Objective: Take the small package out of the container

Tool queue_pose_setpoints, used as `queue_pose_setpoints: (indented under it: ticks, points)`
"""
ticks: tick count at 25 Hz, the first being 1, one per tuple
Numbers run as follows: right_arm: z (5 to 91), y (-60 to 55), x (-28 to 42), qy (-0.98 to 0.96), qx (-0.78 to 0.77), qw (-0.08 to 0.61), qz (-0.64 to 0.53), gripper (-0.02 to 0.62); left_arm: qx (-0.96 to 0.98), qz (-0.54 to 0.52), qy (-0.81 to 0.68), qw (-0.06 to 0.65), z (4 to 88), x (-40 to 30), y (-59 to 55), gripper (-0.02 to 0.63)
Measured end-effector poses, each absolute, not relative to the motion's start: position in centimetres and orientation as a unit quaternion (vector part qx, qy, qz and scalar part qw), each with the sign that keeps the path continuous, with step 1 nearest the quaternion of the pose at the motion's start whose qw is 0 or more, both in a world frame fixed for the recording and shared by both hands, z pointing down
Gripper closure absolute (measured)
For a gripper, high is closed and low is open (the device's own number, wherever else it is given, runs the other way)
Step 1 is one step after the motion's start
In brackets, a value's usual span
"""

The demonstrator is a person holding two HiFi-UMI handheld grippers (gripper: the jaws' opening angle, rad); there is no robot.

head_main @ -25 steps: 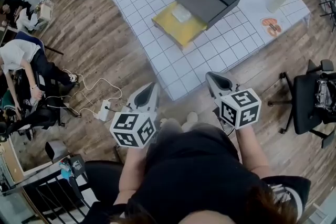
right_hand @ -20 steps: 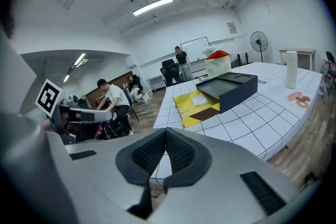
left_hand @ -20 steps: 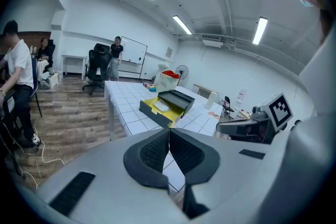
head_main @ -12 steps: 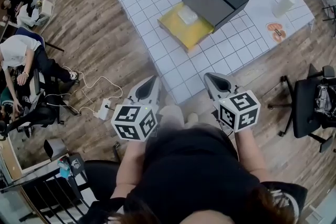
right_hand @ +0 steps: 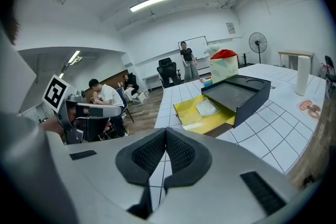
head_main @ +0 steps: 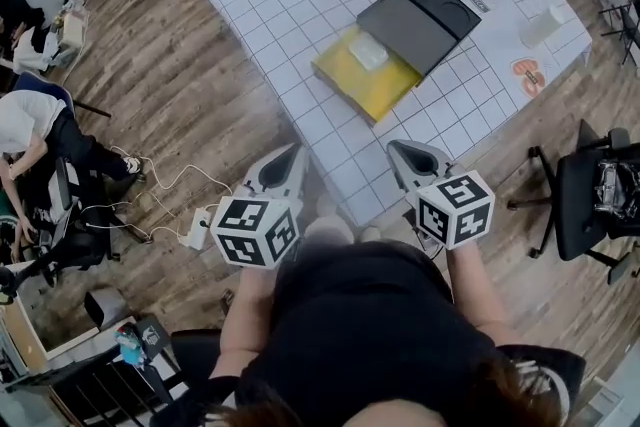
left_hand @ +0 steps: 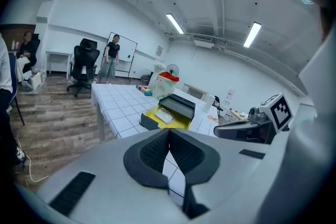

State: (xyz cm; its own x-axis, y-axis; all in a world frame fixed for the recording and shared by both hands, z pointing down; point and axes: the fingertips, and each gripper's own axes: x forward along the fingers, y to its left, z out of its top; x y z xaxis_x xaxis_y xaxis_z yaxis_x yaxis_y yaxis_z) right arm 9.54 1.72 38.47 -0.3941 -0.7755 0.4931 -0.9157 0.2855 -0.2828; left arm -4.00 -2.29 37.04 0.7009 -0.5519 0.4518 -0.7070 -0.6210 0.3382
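Two tongs, one package, one container.

- Left tongs point(head_main: 287, 160): clenched, pads meeting, nothing between them. They hang off the bench's point(head_main: 290, 15) near corner, over the wooden floor.
- Right tongs point(head_main: 403, 155): clenched likewise and empty, at the same near corner.
- Small package point(head_main: 368, 50): a pale, flat packet lying in the yellow tray point(head_main: 375, 90) of the container. The tray is drawn out from a dark sleeve point(head_main: 420, 10).
- Bearing: the package lies ahead of both tongs, well apart from them and further onto the bench, slightly toward the right tongs' side. The right tongs look the nearer, though not by much.
- Axis: tray and sleeve run on one diagonal across the bench, yellow end nearer the person. The packet's own long axis is too small to settle.
- Access, as judged: the tray is open from above, so either tongs must first release their pads.
- Writing: none readable. A small label point(head_main: 476, 2) beside the sleeve and the packet's face are illegible, and the cubes carry only square markers.
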Motion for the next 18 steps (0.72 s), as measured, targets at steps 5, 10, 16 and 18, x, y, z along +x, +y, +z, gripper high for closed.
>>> queue_pose_setpoints:
  ticks: [5,10,16,18]
  points:
    - [38.1,-1.4,8.9,-0.781,0.549,0.137,0.265,0.580,0.891,0.168,-0.341,0.247,37.6,-5.3,-5.4,0.578]
    - [38.0,-4.5,8.3,-0.774,0.560,0.148,0.257,0.555,0.894,0.177,-0.333,0.240,38.1,-6.6,-8.4,0.578]
    - [37.6,-6.7,8.6,-0.754,0.587,0.176,0.235,0.520,0.901,0.177,-0.310,0.248,39.0,-7.2,-10.7,0.578]
    - [37.6,-7.2,8.6,-0.752,0.590,0.182,0.232,0.506,0.901,0.175,-0.308,0.251,39.1,-7.2,-11.5,0.578]
